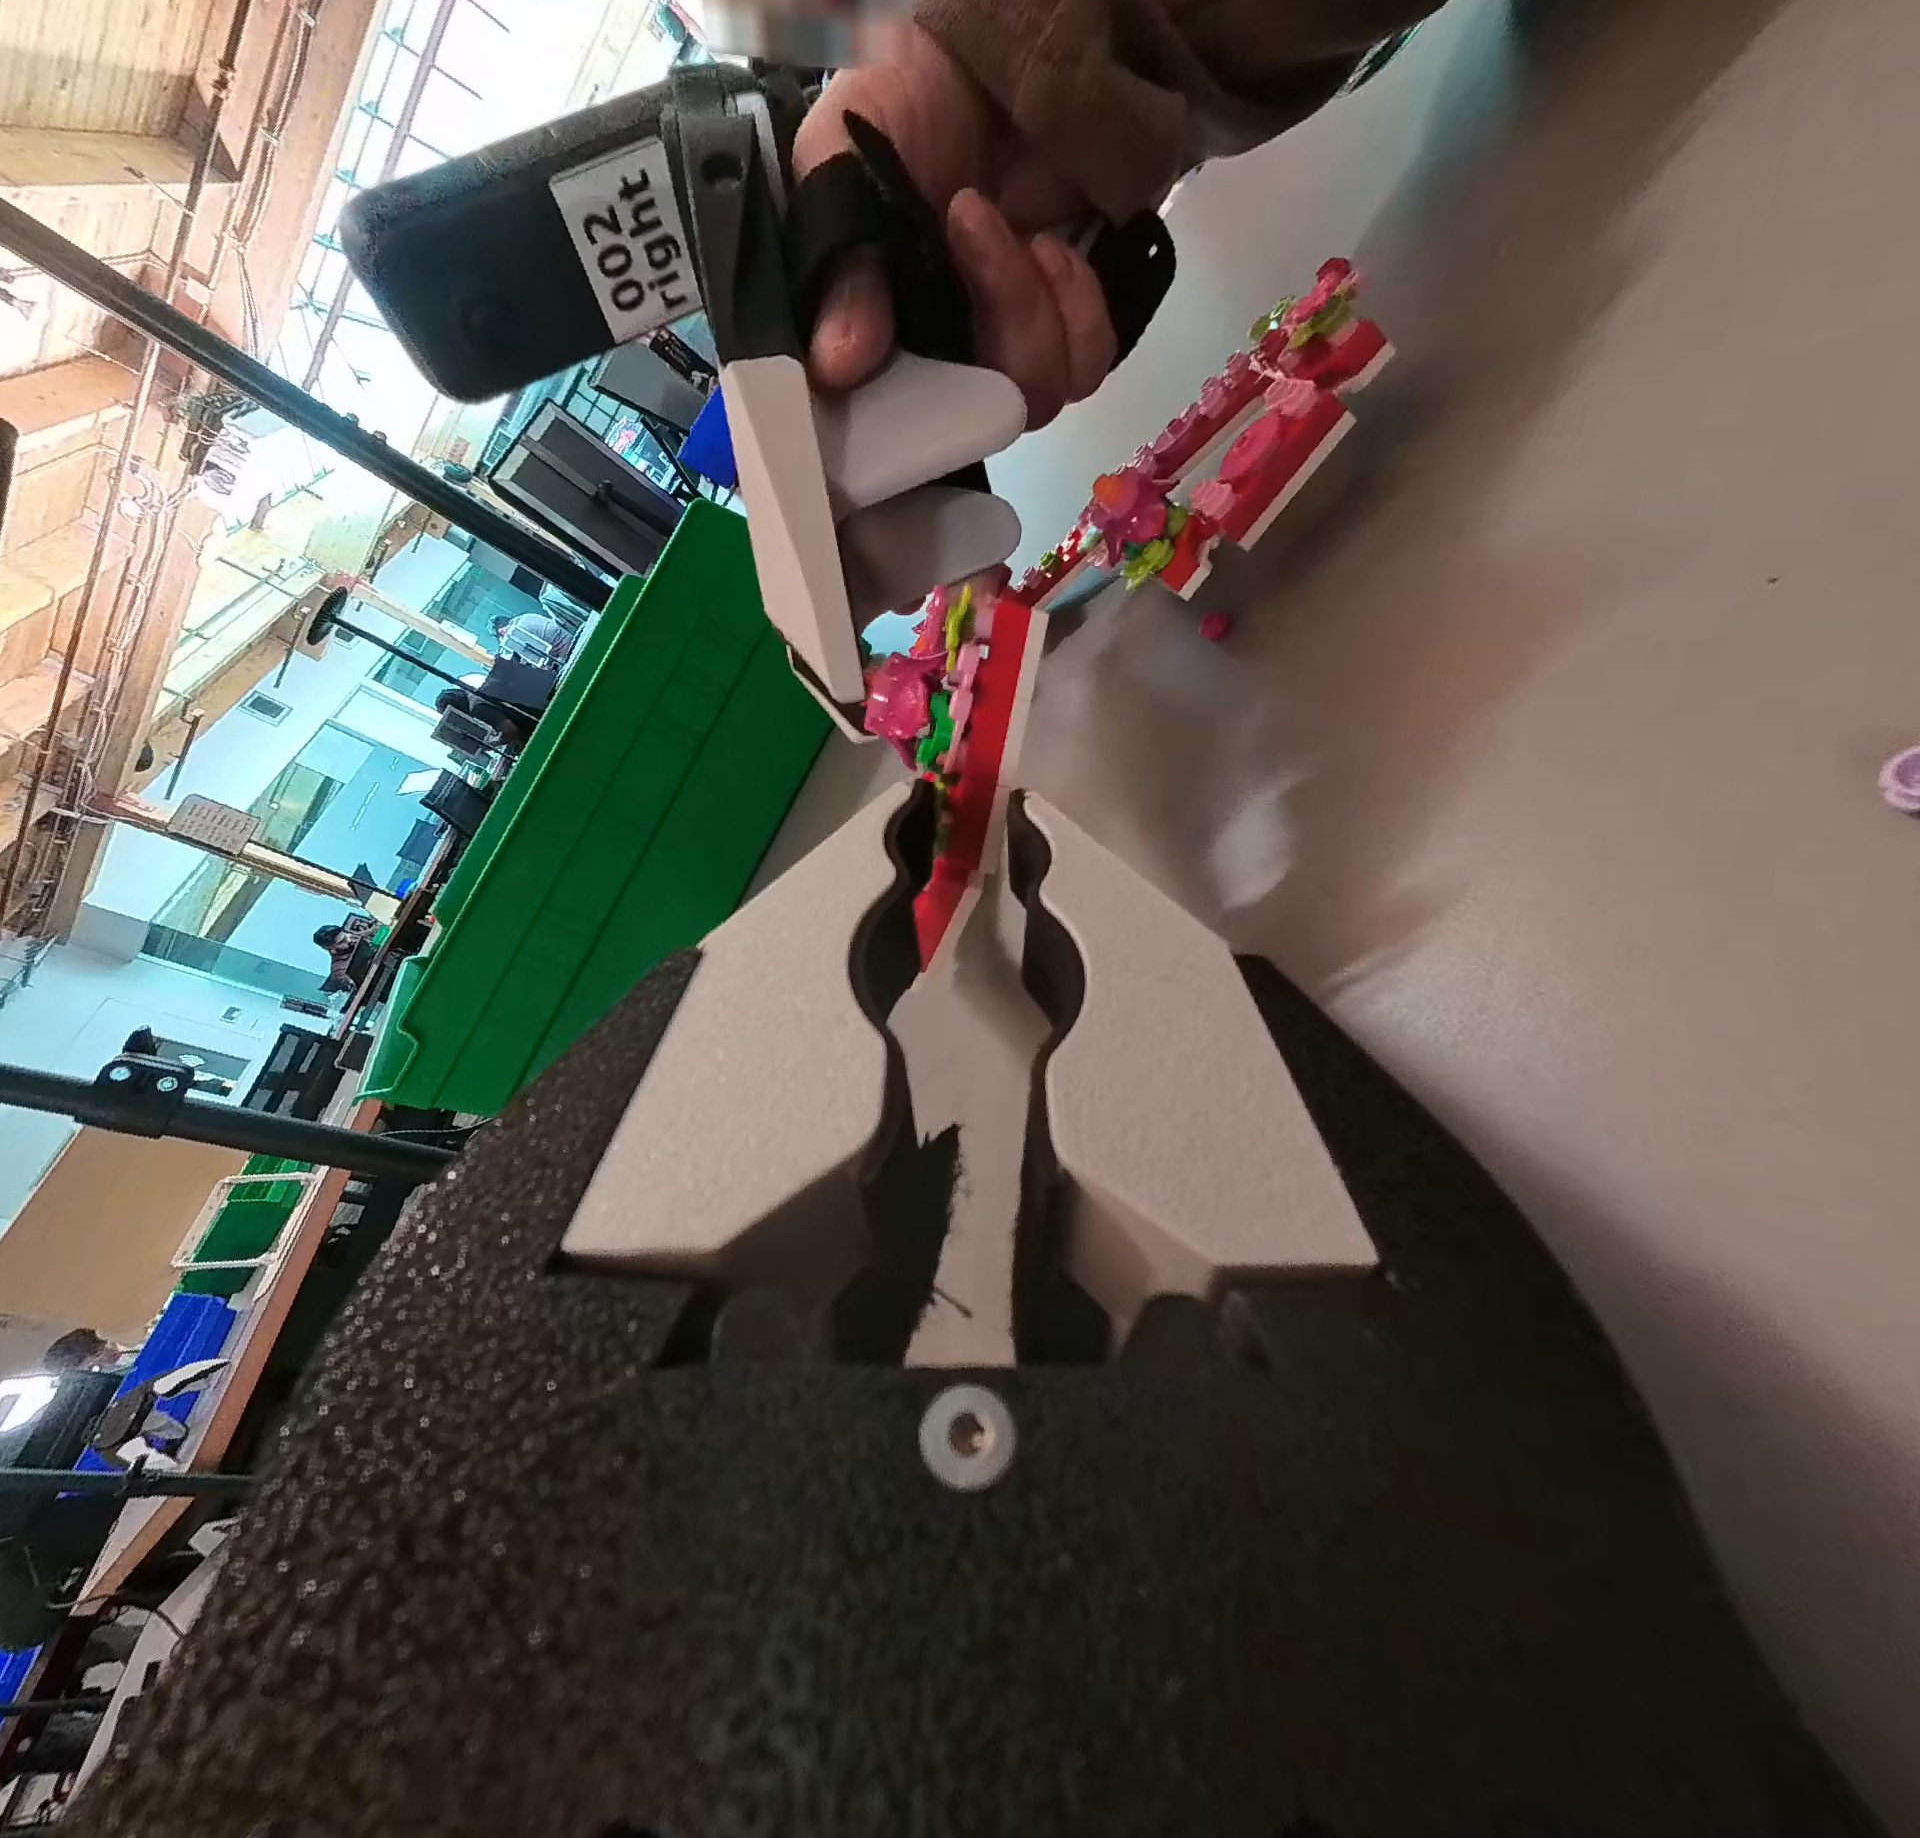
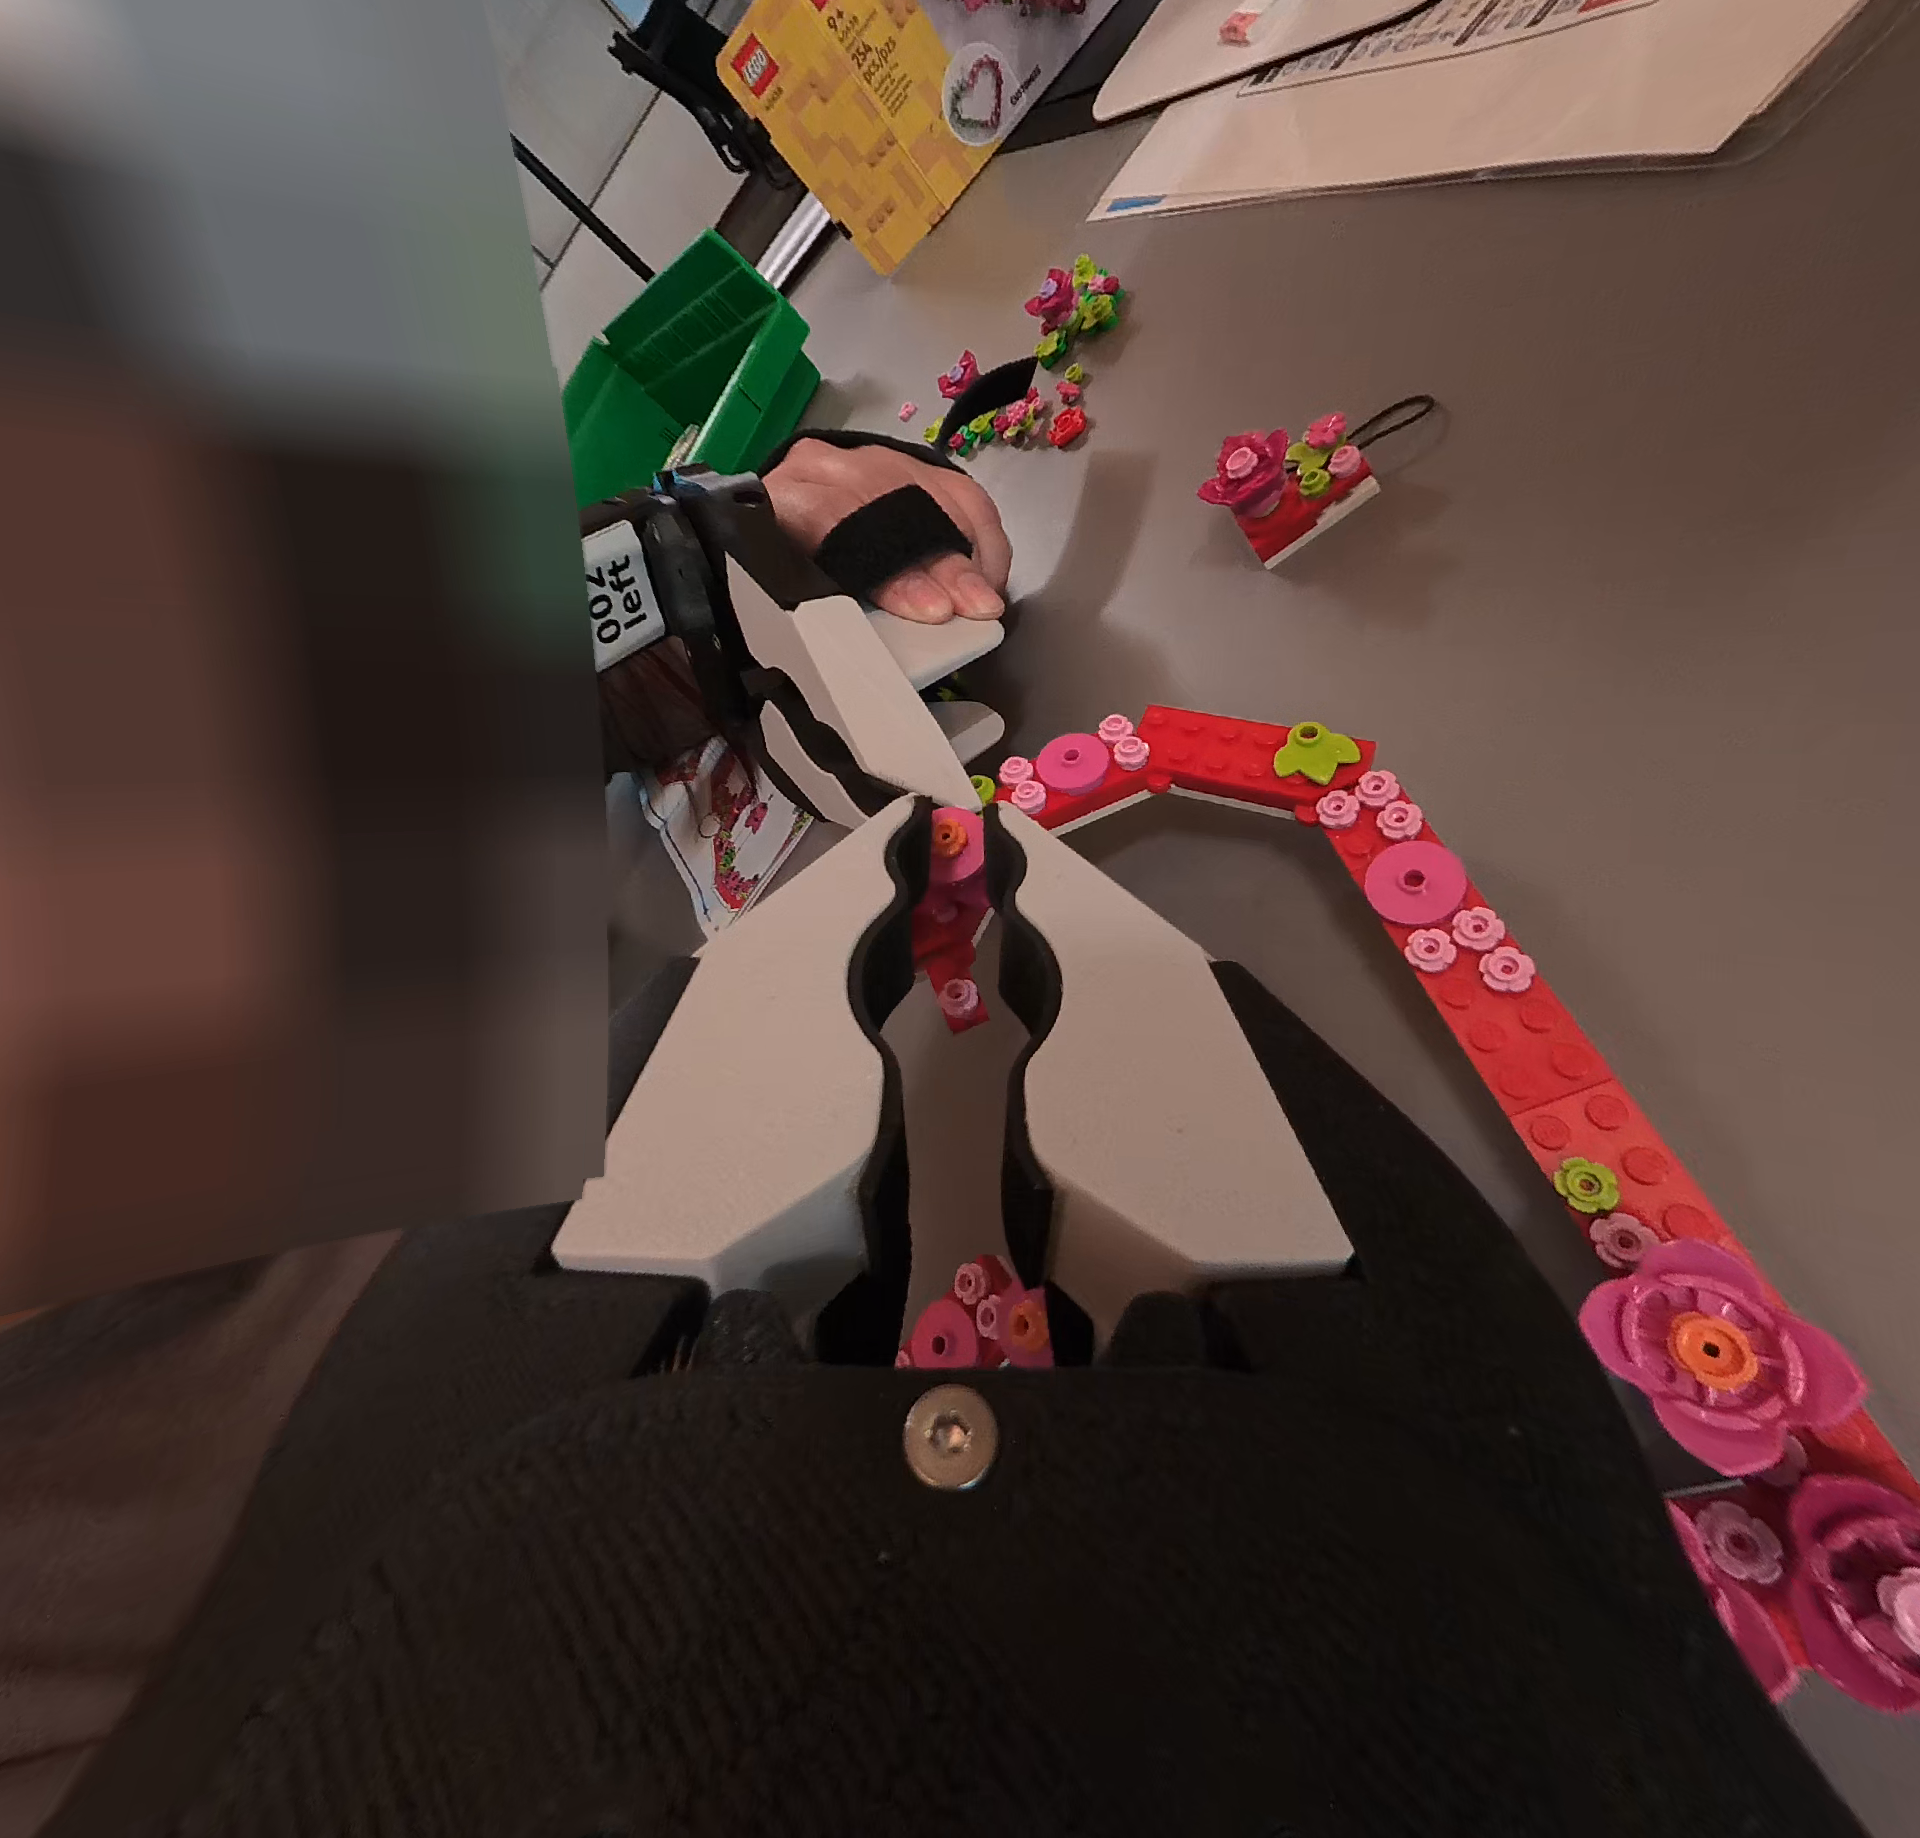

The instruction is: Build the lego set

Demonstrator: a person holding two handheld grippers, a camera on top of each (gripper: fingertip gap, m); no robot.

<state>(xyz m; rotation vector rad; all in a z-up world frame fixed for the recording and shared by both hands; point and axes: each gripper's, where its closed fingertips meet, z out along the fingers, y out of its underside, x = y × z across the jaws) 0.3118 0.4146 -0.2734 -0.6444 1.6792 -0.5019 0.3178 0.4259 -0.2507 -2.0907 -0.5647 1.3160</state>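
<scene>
My left gripper [image 1: 968,799] is shut on a red plate section [image 1: 982,749] that carries magenta and green flowers, and holds it on edge above the grey table [image 1: 1558,853]. My right gripper [image 2: 956,809] is shut around a magenta flower with an orange centre [image 2: 948,841] on that same section. In the left wrist view the right gripper [image 1: 868,723] meets the section from above. In the right wrist view the left gripper [image 2: 966,791] comes in from the left. The long red flower frame [image 2: 1455,957] lies on the table to the right and also shows in the left wrist view [image 1: 1278,438].
A green bin [image 2: 707,365] stands at the table's far edge beside a yellow box [image 2: 862,95]. Loose flower pieces [image 2: 1070,323] and a small built red block with flowers [image 2: 1288,500] lie beyond the frame. Paper sheets [image 2: 1455,74] lie far right. A booklet [image 2: 727,843] lies under the grippers. Only a small space, under 4 cm, lies between the two pairs of fingers.
</scene>
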